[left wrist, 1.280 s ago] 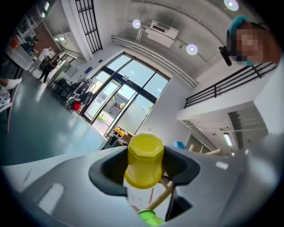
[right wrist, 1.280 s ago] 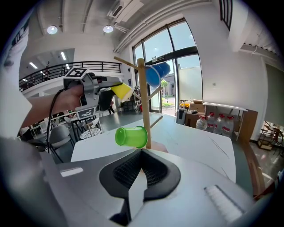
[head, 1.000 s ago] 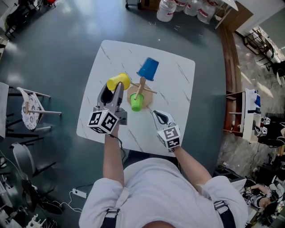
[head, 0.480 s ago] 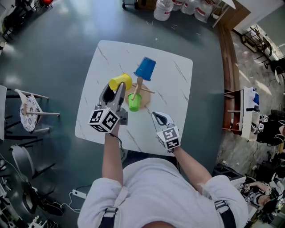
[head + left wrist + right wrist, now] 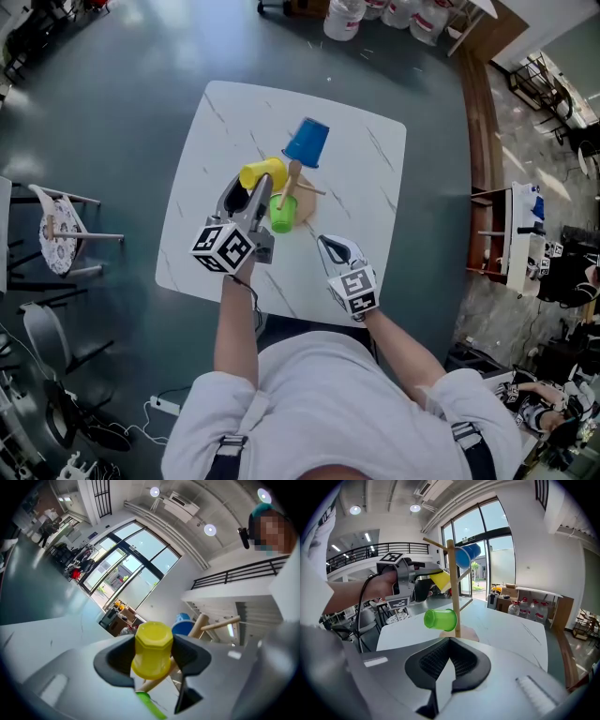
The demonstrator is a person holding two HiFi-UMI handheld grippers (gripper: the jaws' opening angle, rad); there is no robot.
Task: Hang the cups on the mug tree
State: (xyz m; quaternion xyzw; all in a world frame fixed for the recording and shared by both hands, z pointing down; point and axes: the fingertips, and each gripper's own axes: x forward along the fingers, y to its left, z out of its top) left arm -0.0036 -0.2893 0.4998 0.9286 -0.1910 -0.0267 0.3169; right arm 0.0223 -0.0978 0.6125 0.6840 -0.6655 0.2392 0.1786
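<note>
Pinching yellow cup [image 5: 152, 649], left tool [image 5: 247, 194] was just left of mug tree [image 5: 293, 181]; right tool [image 5: 449, 642] pressed together, empty, over table [image 5: 367, 161].

A square white table [image 5: 361, 155] with rounded corners stands on a dark grey-green floor [image 5: 122, 112]. Its top looks like marble, with thin dark veins running across it here and there. The only thing standing directly on it is a wooden mug tree [image 5: 292, 185], set a little toward the near side of the middle. Its round, flat base [image 5: 306, 208] lies flush on the top, and the pole rises upright from it. In the right gripper view the tabletop [image 5: 506, 620] around the base [image 5: 467, 633] is plain white.
</note>
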